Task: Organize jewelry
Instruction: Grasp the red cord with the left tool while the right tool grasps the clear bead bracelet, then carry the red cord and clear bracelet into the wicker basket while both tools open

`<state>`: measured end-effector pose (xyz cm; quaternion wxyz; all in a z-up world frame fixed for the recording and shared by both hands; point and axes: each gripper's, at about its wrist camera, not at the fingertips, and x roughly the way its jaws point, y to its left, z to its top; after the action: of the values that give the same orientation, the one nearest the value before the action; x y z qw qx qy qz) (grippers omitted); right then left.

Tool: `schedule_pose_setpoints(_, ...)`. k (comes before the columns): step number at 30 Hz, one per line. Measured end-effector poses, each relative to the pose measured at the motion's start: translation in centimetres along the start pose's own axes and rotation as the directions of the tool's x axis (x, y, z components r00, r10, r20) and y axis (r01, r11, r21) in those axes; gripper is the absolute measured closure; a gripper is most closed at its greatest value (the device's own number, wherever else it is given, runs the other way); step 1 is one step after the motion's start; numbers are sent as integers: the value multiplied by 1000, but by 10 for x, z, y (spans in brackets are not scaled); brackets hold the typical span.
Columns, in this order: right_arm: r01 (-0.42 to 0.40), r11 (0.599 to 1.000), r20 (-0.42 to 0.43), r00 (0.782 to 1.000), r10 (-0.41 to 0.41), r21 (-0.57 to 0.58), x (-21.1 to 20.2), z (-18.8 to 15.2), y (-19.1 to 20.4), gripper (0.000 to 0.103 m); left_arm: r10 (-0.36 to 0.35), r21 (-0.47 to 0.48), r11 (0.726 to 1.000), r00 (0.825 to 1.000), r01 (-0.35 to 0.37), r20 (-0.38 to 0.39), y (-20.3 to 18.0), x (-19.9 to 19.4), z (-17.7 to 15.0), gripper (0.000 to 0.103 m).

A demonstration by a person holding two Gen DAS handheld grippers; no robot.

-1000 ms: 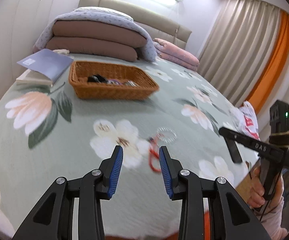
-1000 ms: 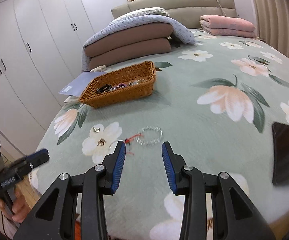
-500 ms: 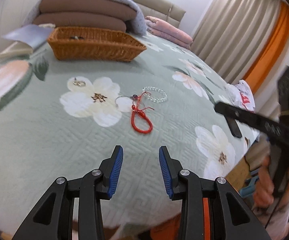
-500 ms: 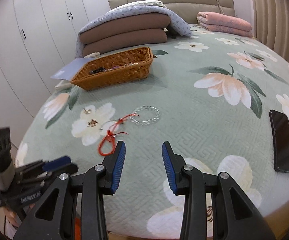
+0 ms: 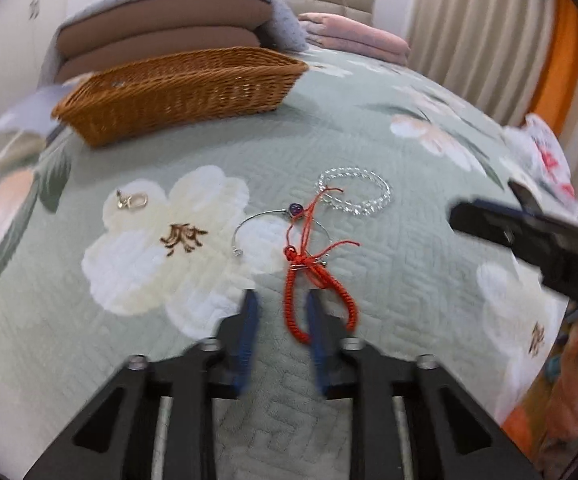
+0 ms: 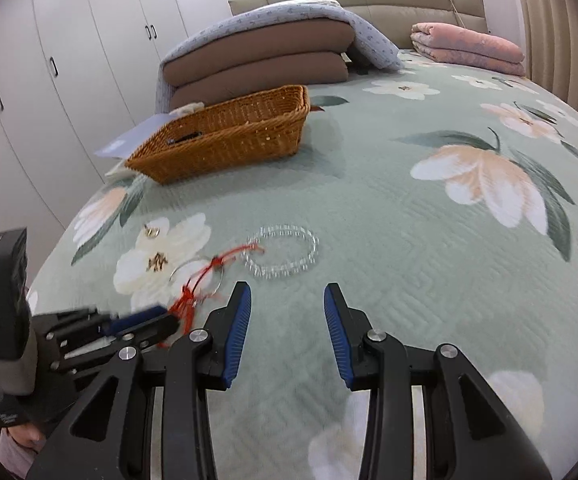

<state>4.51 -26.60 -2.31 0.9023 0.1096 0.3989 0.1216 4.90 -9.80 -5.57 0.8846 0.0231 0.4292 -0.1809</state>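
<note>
Here left tongs parted, blurred, straddling red cord bracelet; right tongs parted, idle.

**Jewelry on the bedspread**

A red cord bracelet lies looped and knotted, its loose ends crossing a thin silver bangle with a purple bead and touching a clear bead bracelet. A small gold piece lies apart. Beyond stands the wicker basket.
</note>
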Motion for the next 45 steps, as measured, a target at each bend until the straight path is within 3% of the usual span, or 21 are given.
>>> schedule_pose_setpoints(2,-7,1000,-17,1000,7,5,10,7,-3,62,-34,-20,999,999,34,2,8,-1,2,99)
schedule_pose_setpoints(4,25,1000,-27,999,-25,-7,23,15,-7,62,-125,-96,987,992,127,30,27,-5,2,99)
schedule_pose_setpoints(6,47,999,-40,998,-47,-9,33,22,-9,62,-162,-157,973,986,167,43,42,-5,1,99)
schedule_pose_setpoints(10,80,997,-105,991,-81,-11,63,33,-8,62,-257,-241,929,959,279,120,65,-15,0,99)
schedule_pose_setpoints(12,113,992,-133,984,-118,-50,76,35,-1,62,-270,-240,922,949,303,160,69,-24,4,99)
schedule_pose_setpoints(15,183,969,-123,971,-204,-166,84,34,19,70,-241,-221,935,955,276,173,75,-29,13,99)
schedule_pose_setpoints(16,169,967,-123,973,-194,-188,84,33,24,84,-239,-229,937,961,266,138,77,-23,15,99)
schedule_pose_setpoints(17,156,967,-125,975,-183,-202,84,32,27,93,-254,-240,935,965,262,65,77,-8,16,99)
schedule_pose_setpoints(19,157,963,-111,977,-184,-219,82,28,29,93,-315,-274,915,949,297,-24,75,12,10,99)
schedule_pose_setpoints(22,149,967,-93,981,-171,-206,77,26,30,93,-345,-297,895,938,333,12,79,7,2,99)
schedule_pose_setpoints(24,150,968,-83,982,-169,-202,75,26,30,93,-278,-300,913,960,278,44,84,2,5,99)
schedule_pose_setpoints(28,138,976,-65,986,-151,-170,69,26,24,93,-245,-318,914,967,254,67,91,2,13,99)
schedule_pose_setpoints(31,118,978,-54,990,-129,-169,66,28,24,93,-216,-272,941,976,200,-31,78,11,11,99)
schedule_pose_setpoints(33,123,977,-35,991,-131,-172,62,27,26,93,-232,-248,945,971,213,-50,71,6,9,99)
schedule_pose_setpoints(35,99,983,-5,995,-101,-157,54,28,27,93,-367,-320,883,930,343,-17,83,-5,5,99)
schedule_pose_setpoints(39,52,990,12,999,-51,-134,44,29,29,93,-501,-477,718,852,507,150,133,-15,-3,99)
schedule_pose_setpoints(40,40,990,10,999,-38,-133,42,29,31,93,-460,-479,745,878,464,134,135,-15,-4,99)
schedule_pose_setpoints(41,25,991,11,1000,-23,-132,41,29,33,93,-344,-445,830,936,338,70,127,-13,-2,99)
schedule_pose_setpoints(42,16,991,14,1000,-14,-132,38,29,33,93,-317,-417,857,948,303,37,118,-10,-2,99)
schedule_pose_setpoints(44,18,990,26,1000,-15,-141,33,31,36,93,-425,-444,798,903,408,67,113,-6,-6,99)
schedule_pose_setpoints(45,16,989,29,999,-12,-148,31,33,38,93,-434,-440,790,896,428,92,111,-7,-6,99)
